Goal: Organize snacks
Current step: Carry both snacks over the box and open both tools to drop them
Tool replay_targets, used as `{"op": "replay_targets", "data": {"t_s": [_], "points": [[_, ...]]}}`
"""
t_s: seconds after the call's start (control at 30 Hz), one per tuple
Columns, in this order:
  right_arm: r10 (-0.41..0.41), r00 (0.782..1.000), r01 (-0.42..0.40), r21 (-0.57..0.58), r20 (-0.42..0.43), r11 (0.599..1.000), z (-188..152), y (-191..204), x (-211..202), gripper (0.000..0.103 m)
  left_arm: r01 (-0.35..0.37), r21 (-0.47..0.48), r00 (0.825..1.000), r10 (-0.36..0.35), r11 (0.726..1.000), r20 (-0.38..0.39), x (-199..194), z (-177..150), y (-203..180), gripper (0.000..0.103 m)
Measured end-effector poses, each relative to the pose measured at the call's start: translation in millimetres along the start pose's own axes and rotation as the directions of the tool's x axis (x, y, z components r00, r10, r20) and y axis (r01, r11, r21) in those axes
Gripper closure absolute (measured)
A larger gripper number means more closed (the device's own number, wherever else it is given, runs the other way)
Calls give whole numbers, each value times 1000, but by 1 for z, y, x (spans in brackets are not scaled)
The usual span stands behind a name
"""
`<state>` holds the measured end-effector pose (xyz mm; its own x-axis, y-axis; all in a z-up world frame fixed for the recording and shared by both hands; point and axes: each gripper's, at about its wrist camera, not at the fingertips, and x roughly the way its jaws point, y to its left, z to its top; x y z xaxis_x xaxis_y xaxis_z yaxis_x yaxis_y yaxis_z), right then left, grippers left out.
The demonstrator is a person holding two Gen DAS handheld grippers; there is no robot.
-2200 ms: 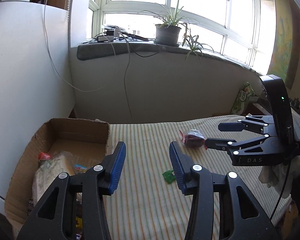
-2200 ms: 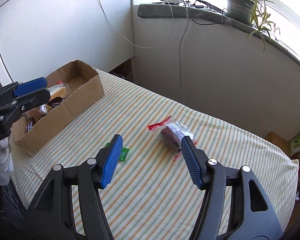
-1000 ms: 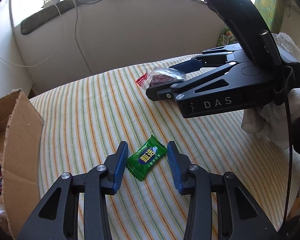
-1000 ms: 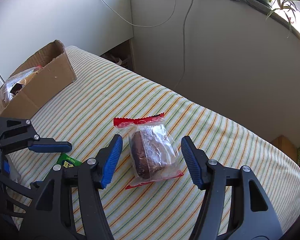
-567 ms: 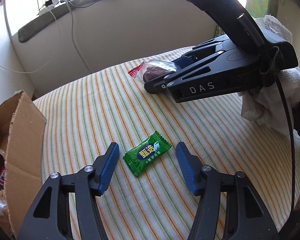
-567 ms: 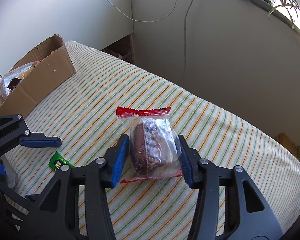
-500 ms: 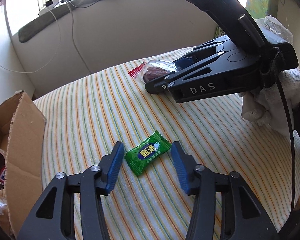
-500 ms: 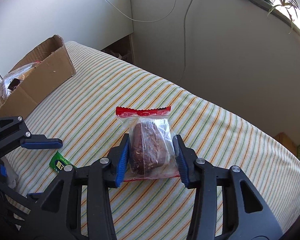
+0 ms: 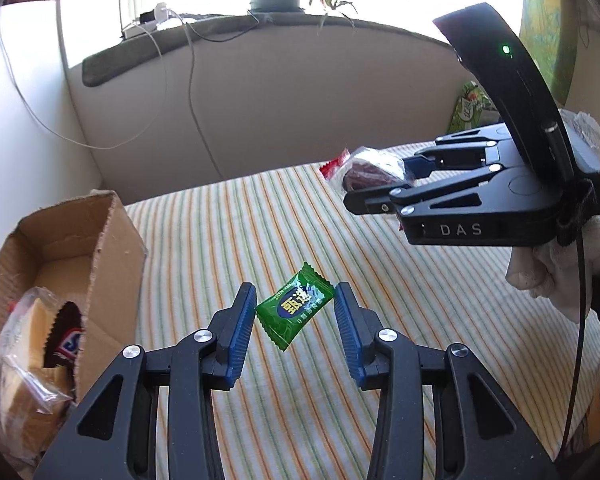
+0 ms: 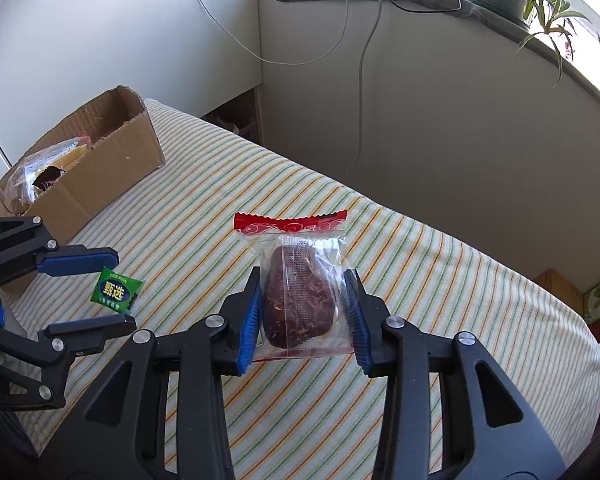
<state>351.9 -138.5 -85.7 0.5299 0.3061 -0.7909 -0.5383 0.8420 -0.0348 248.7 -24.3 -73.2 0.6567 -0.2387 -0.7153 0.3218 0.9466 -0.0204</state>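
Now, through the left wrist camera, the left gripper (image 9: 295, 312) is gripping a green candy (image 9: 295, 309) between its narrowed blue pads, lifted clear above the striped cloth (image 9: 228, 240); a cardboard box (image 9: 100, 240) of snacks is sitting at the cloth's left edge. Through the right wrist camera, the right gripper (image 10: 304, 304) is closing its jaws on a clear-wrapped brown cake (image 10: 298, 296), pads pressing the wrapper's sides, raised over the middle of the cloth.
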Motion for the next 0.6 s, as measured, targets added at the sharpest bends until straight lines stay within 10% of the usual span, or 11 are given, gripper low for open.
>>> {"op": "replay_targets", "data": {"t_s": [0.6], "points": [[20, 996, -11, -109, 87, 994, 47, 80, -36, 63, -95, -140, 969, 124, 986, 212, -82, 11, 71, 64]]}}
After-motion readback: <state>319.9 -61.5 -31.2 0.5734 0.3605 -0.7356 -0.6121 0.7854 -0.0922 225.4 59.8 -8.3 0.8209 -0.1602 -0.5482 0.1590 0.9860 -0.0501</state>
